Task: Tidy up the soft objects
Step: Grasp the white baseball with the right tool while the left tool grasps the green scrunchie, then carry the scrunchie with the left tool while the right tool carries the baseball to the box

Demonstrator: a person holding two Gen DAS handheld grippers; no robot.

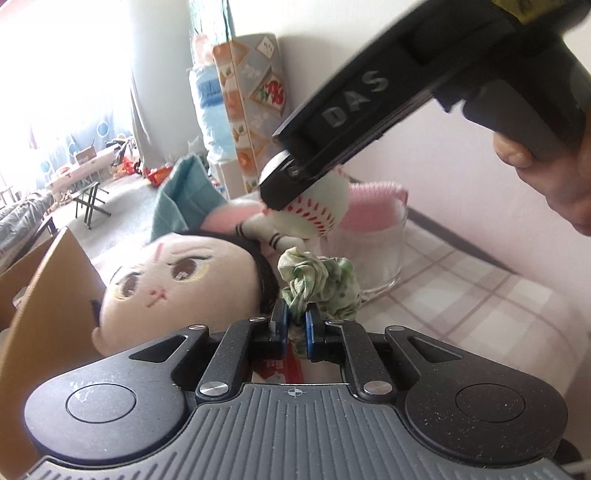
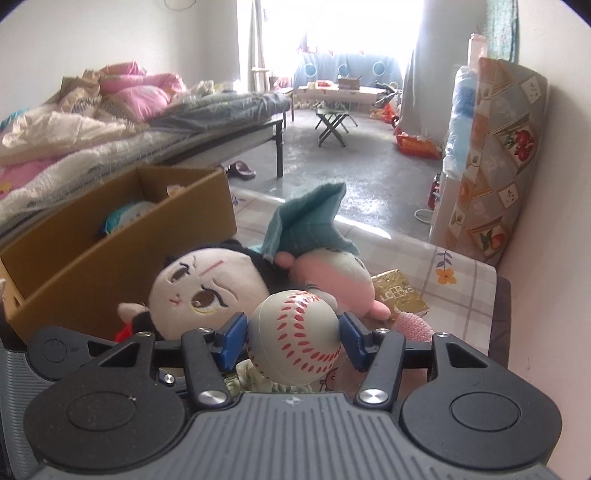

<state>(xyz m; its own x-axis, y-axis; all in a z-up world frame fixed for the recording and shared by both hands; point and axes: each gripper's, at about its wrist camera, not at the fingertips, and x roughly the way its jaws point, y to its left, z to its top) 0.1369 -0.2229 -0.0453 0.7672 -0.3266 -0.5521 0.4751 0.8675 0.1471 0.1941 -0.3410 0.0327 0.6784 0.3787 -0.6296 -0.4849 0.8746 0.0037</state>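
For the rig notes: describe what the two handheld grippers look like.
Both match. The left gripper and right gripper have black linkage arms with silver pivot screws, blue pads on the jaws, round black side discs and a ribbed grey body with a small crosshair mark. Seen from the left wrist camera, the right one's black housing carries raised "DAS" lettering.

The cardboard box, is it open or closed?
Open. The cardboard box has no lid or flaps over its top, and a soft toy shows inside.

White walls enclose a grey floor (image 2: 332, 162), with a bed (image 2: 155, 122) heaped with bedding at left, a folding stool (image 2: 332, 120) mid-frame, and a glaring curtained window (image 2: 343, 26) at top.
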